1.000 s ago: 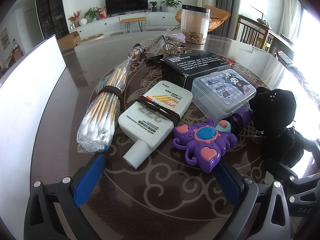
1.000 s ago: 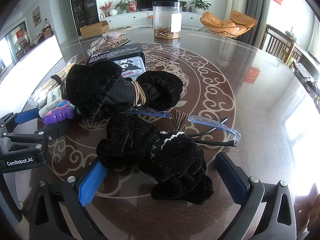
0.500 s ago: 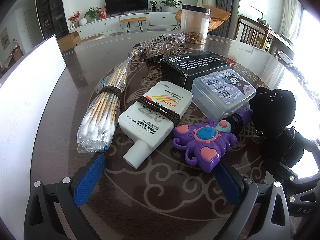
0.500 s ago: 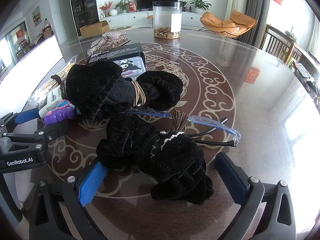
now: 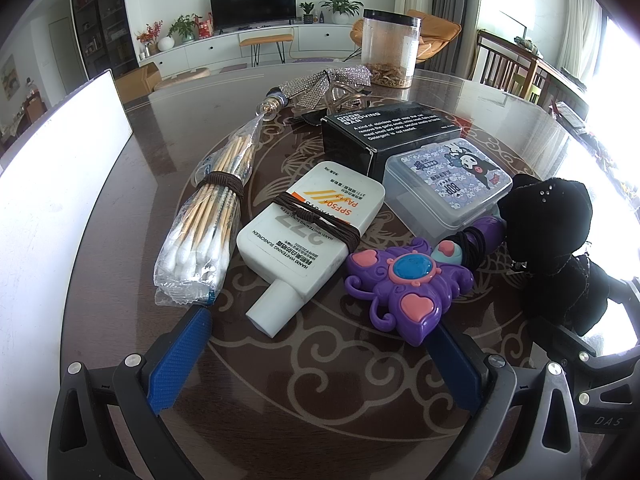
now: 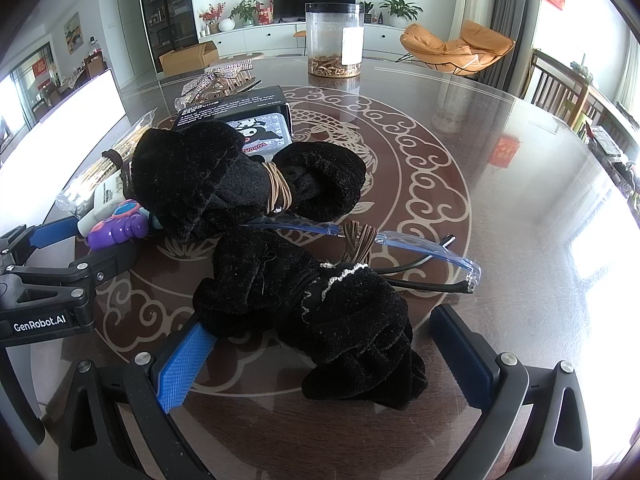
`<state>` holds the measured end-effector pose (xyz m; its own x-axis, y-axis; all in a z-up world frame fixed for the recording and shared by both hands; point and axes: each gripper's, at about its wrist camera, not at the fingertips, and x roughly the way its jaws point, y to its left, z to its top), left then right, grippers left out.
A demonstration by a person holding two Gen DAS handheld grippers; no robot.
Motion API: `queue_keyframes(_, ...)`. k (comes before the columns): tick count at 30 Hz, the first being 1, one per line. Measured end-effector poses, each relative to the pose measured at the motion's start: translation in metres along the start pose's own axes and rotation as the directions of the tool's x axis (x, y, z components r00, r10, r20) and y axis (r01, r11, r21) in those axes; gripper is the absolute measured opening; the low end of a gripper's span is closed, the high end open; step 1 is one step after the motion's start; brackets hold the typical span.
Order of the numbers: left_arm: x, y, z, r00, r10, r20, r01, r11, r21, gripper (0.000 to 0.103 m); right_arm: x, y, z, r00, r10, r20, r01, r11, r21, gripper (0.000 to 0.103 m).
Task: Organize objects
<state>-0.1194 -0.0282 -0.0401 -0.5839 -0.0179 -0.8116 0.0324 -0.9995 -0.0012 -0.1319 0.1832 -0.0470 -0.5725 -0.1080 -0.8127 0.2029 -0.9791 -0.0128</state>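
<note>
Straddling black velvet scrunchies (image 6: pixel 320 308), right tool (image 6: pixel 320 356) gapes (touching nothing).

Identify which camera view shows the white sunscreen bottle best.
The left wrist view: the sunscreen bottle lies whole, label readable, a brown band around it. The right wrist view shows only a sliver of it behind the black velvet.

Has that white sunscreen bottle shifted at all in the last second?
No. The sunscreen bottle lies in the same spot, beside the cotton swab pack and in front of the black box, as before.

Nothing has changed: both tongs and every object stay put.
</note>
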Motion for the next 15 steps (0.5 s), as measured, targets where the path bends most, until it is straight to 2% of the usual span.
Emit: queue_keyframes(15,-0.0004,0.0001,-0.0002,1.000,0.000,0.000,0.000,1.000,-0.001,0.103,0.0001,0.0001,0.0000,1.000,0.000,0.000,0.000,1.000,0.000,0.103)
